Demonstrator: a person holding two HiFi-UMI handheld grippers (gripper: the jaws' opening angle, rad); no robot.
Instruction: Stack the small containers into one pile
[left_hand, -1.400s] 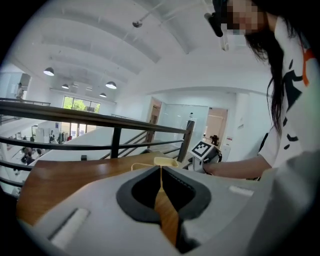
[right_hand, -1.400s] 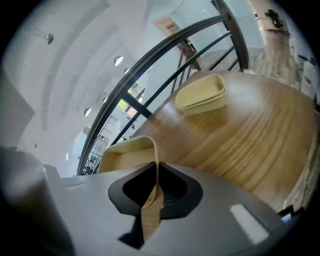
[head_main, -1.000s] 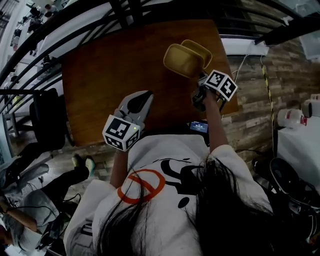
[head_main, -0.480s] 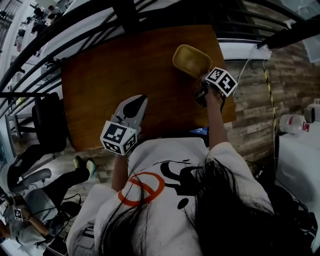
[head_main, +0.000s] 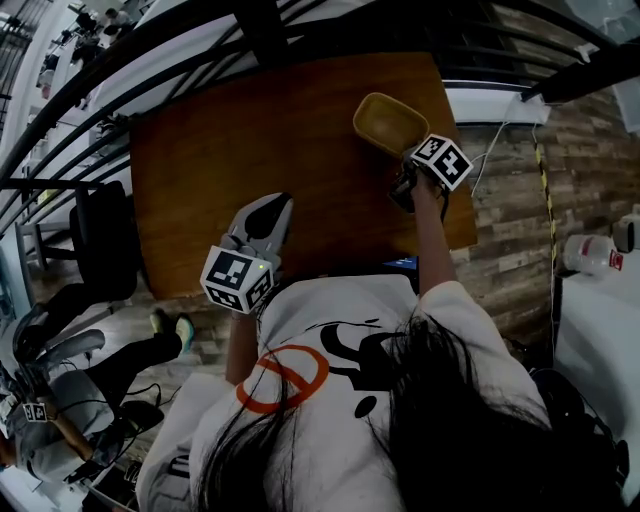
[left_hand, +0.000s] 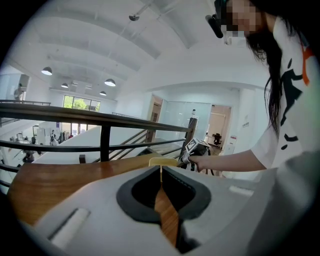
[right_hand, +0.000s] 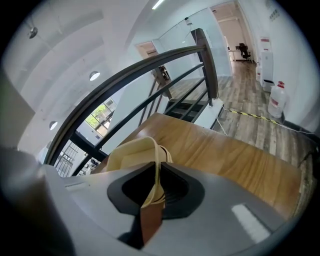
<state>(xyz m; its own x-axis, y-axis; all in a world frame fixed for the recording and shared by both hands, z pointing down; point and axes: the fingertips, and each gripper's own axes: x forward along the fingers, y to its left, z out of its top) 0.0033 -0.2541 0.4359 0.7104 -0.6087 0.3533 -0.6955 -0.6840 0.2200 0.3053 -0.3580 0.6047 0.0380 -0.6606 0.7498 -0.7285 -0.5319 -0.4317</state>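
A yellow container pile (head_main: 388, 121) sits at the far right of the wooden table (head_main: 230, 150), one tub nested in another. My right gripper (head_main: 407, 160) is shut on the pile's near rim. In the right gripper view the pale yellow rim (right_hand: 132, 155) runs between the closed jaws of the right gripper (right_hand: 156, 175). My left gripper (head_main: 279, 205) hovers over the table's near edge, shut with nothing in it. In the left gripper view, beyond the left gripper (left_hand: 160, 175), the yellow containers (left_hand: 163, 161) and the right gripper (left_hand: 197, 149) show far across the table.
A black metal railing (head_main: 250, 20) runs along the table's far side. A black chair (head_main: 95, 250) stands left of the table. The table's right edge borders a plank floor (head_main: 510, 230) with a cable and a white jug (head_main: 585, 255).
A second ago the right gripper held one yellow container raised beside another. Now the two sit nested as one pile on the table. The left gripper has barely moved.
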